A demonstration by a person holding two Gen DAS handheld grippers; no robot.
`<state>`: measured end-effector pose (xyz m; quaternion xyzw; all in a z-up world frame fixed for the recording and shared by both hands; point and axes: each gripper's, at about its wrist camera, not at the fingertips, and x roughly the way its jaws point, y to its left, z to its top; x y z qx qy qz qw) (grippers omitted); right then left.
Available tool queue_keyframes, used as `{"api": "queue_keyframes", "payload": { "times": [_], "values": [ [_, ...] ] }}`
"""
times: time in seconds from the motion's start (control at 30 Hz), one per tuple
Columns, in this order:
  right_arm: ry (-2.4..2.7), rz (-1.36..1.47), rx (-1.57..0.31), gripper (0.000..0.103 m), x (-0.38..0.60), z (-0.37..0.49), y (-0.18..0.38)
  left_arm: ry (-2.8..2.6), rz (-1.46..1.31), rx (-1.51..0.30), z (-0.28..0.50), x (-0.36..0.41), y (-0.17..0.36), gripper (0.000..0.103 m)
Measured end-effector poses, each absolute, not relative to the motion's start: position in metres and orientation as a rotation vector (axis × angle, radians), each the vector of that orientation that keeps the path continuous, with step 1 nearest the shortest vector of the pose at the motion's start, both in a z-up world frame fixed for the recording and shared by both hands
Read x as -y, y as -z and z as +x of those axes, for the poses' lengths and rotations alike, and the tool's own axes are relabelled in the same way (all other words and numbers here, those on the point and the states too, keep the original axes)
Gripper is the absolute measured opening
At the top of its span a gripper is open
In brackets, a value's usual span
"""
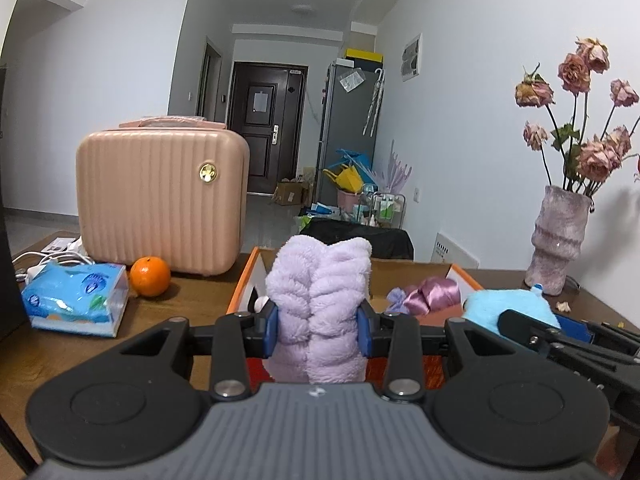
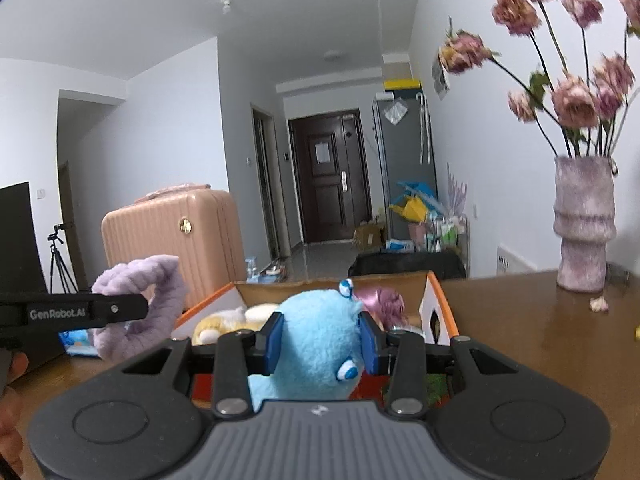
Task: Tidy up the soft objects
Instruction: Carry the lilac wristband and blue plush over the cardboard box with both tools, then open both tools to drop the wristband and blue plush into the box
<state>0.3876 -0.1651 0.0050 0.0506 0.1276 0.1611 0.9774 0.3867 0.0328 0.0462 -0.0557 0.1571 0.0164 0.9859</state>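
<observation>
- The left gripper (image 1: 319, 328) points nearly level, tipped a little down, and its blue pads (image 1: 271, 330) squeeze a fluffy lilac plush headband (image 1: 318, 300) from both sides.
- The lilac headband stands up between the pads, above the near edge of the open cardboard box with orange rims (image 1: 239, 280).
- In the right wrist view, the left gripper pokes in from 9 o'clock, with the lilac loop curling around its black finger. A bit of the person's hand (image 2: 12, 396) shows at the 8 o'clock edge.
- The right gripper (image 2: 322, 344) also points nearly level, and its pads are closed tight on a soft light-blue plush toy with little white-and-blue eyes (image 2: 316, 344).
- The blue toy is held above the near side of the box.
- Inside the box lie a shiny pink satin scrunchie (image 1: 434, 294) and a pale yellow plush toy (image 2: 224, 322).
- On the brown wooden table (image 1: 188, 300), at 10 o'clock from the box, sit a round orange fruit (image 1: 150, 276), a blue tissue pack (image 1: 76, 300) and a ribbed pink hard case (image 1: 160, 196).
- At 2 o'clock stands a fuzzy pink vase with dried roses (image 1: 558, 236).
</observation>
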Motion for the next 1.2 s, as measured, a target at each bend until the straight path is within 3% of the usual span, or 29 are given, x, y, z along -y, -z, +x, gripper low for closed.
{"api": "queue_keyframes", "payload": {
  "times": [0.47,0.87,0.97,1.03,1.13,1.2],
  "values": [
    [-0.298,0.089,-0.184,0.038,0.143,0.44,-0.014,-0.032,-0.13,-0.277,0.455,-0.019,-0.055,0.038],
    [-0.289,0.09,-0.229,0.039,0.131,0.516,-0.005,-0.032,-0.109,-0.327,0.524,-0.021,-0.038,0.04],
    [-0.287,0.073,-0.25,0.042,0.127,0.533,-0.001,-0.04,-0.101,-0.329,0.533,-0.025,-0.033,0.052],
    [-0.283,0.055,-0.27,0.044,0.126,0.542,0.001,-0.046,-0.099,-0.325,0.534,-0.028,-0.031,0.069],
    [-0.275,0.036,-0.288,0.067,0.13,0.547,0.006,-0.082,-0.081,-0.3,0.531,-0.03,-0.031,0.087],
    [-0.261,0.048,-0.285,0.072,0.135,0.55,0.006,-0.09,-0.084,-0.295,0.529,-0.031,-0.032,0.091]
  ]
}}
